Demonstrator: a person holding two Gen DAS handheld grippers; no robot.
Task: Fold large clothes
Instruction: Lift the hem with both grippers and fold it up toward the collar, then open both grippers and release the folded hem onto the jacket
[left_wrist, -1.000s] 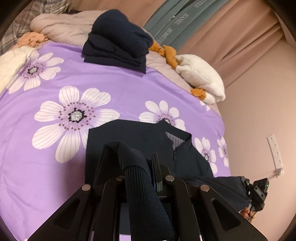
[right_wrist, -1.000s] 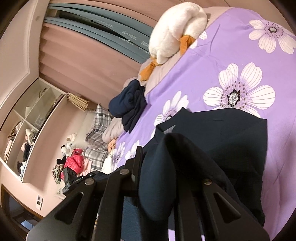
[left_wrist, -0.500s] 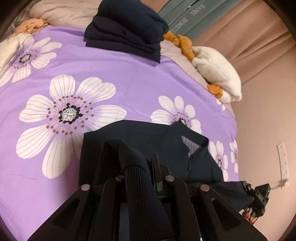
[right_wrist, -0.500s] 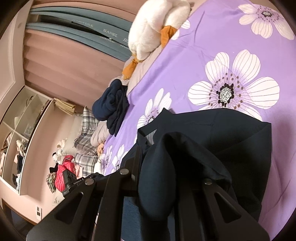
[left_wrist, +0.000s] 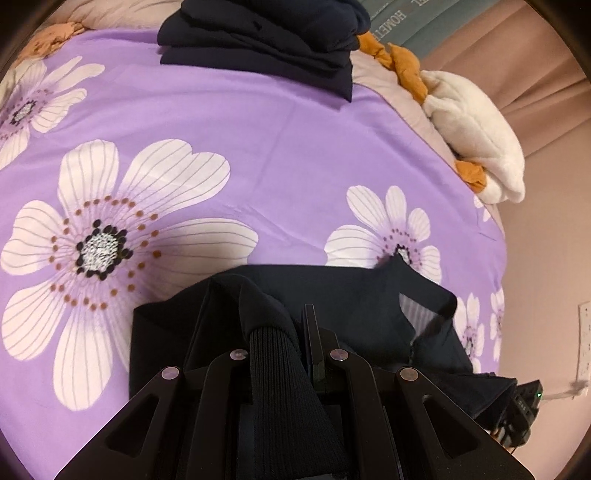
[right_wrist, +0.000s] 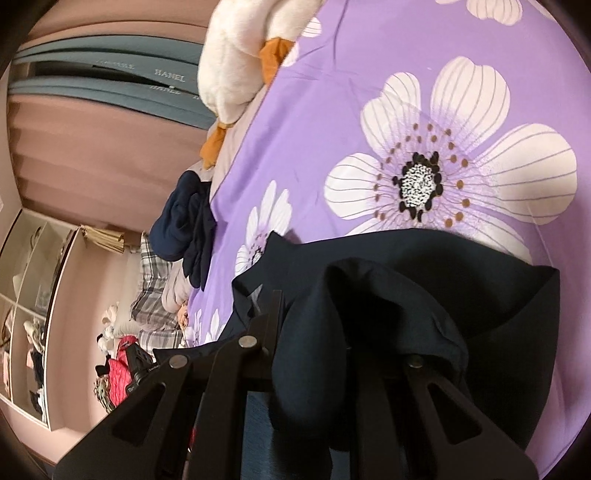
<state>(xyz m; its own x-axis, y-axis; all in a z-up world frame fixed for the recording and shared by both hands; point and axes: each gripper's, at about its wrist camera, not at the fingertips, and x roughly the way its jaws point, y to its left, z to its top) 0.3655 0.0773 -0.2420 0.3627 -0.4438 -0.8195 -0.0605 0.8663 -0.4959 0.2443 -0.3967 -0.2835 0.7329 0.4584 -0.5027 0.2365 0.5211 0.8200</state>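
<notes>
A dark navy collared garment (left_wrist: 354, 306) lies on the purple flowered bedspread (left_wrist: 258, 155), its collar to the right. My left gripper (left_wrist: 280, 325) is shut on the garment's ribbed cuff end (left_wrist: 273, 365), held over the garment's body. In the right wrist view the same garment (right_wrist: 461, 295) spreads below my right gripper (right_wrist: 314, 317), which is shut on a bunched fold of it (right_wrist: 310, 362). Both held parts are doubled over the garment. The right gripper's far finger is hidden under cloth.
A stack of folded navy clothes (left_wrist: 266, 40) sits at the bed's far end. A white and orange plush duck (left_wrist: 472, 129) lies at the far right edge, by pink curtains. Shelving (right_wrist: 33, 295) and plaid bedding (right_wrist: 151, 291) show on the left of the right wrist view.
Both grippers have carried their held cloth forward over the garment, towards the far end of the bed. The folded stack and the duck now appear nearer and larger.
</notes>
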